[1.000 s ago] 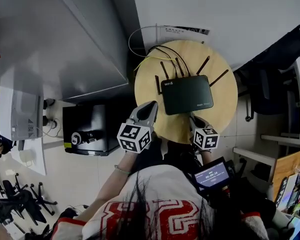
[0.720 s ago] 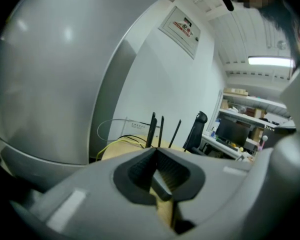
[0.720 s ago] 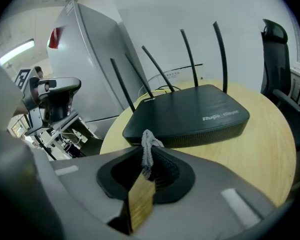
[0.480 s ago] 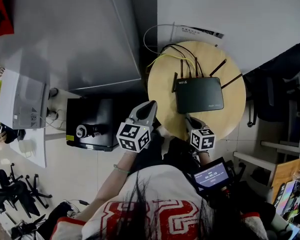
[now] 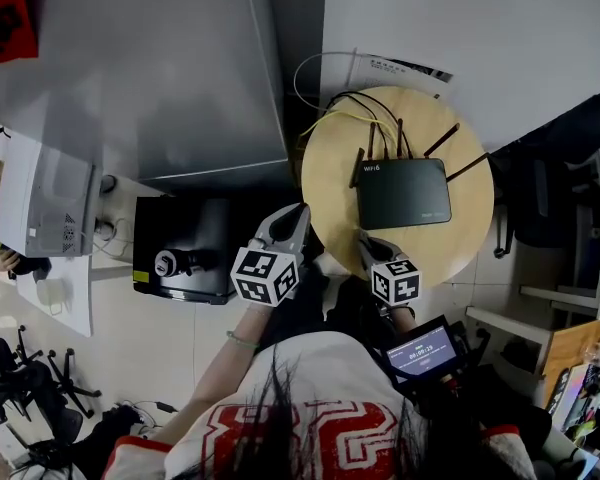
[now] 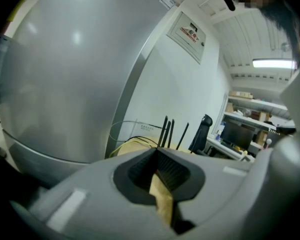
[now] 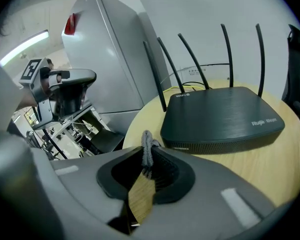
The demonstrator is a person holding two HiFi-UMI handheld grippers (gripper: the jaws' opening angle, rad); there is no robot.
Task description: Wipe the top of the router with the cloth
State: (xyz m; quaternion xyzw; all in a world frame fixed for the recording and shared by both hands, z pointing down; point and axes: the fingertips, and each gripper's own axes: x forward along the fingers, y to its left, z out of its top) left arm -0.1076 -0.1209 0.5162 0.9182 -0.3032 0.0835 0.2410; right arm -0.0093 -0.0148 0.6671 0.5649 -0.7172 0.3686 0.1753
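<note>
A black router [image 5: 403, 193] with several upright antennas lies flat on a round wooden table [image 5: 330, 168]. My right gripper [image 5: 365, 243] hovers at the table's near edge, just short of the router. In the right gripper view the router [image 7: 225, 119] fills the middle. There the right gripper [image 7: 146, 151] is shut on a small fold of grey cloth [image 7: 147, 145] that pokes up between its tips. My left gripper [image 5: 298, 211] is off the table's left edge, jaws together with nothing between them. The left gripper view shows only the router's antennas [image 6: 167, 131] beyond the left gripper [image 6: 157, 154].
A tall grey metal cabinet [image 5: 130, 78] stands left of the table, with a black box [image 5: 180, 248] on the floor below it. Cables [image 5: 330, 108] run from the router's back over the table's far edge. A dark office chair [image 5: 550, 168] is at the right.
The head view has swung, so the table and router sit further right in it. My right gripper has crept slightly left along the table's near edge. The left gripper has barely moved.
</note>
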